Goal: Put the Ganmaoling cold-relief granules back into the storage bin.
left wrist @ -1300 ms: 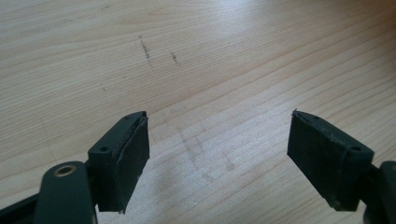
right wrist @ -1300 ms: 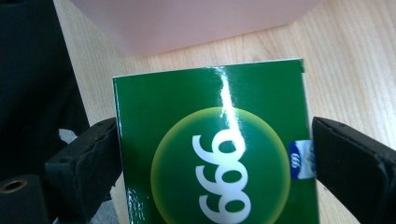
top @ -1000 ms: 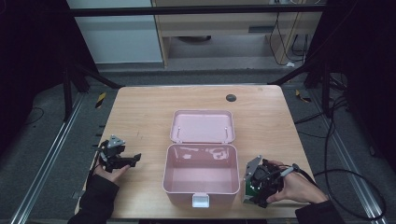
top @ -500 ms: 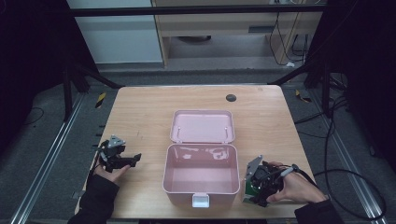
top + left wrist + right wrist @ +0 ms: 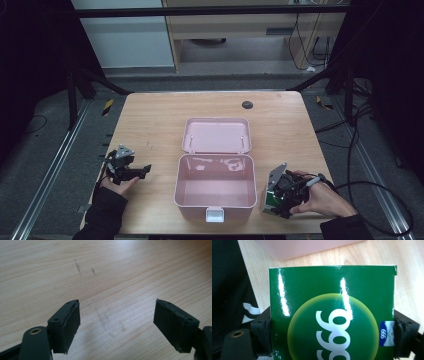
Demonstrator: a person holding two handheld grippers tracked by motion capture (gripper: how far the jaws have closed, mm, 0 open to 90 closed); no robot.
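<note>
Dark floor and black frame rails surround a light wooden table [image 5: 150, 120], whose far edge faces a pale cabinet and a wooden shelf unit. Near the middle of the table's near edge stands a pink plastic box [image 5: 215, 192], open and bare inside, with its lid [image 5: 216, 135] thrown back flat toward the far edge and a white latch [image 5: 214, 215] on its near wall. A small dark round disc [image 5: 247, 104] lies close to the far edge, well apart from the box.

At the near right corner the right gripper [image 5: 274, 200] rests just beside the box's right wall, held by the person's right hand [image 5: 322, 197]. Its jaws are clamped on a green carton [image 5: 332, 315], one black pad pressing each side of it. In the right gripper view the carton's glossy face bears a yellow-green circle with white figures reading 999 upside down, and a small blue label with the same figures at its edge; the pink box wall shows beyond it at the top. In the high view the carton [image 5: 270, 201] sits low, at or just above the table; I cannot tell whether it touches.

Toward the near left corner the left gripper [image 5: 142, 171] lies in the left hand [image 5: 117, 185], well apart from the box. Its jaws stand wide apart with nothing between them, over bare, faintly scuffed wood.
</note>
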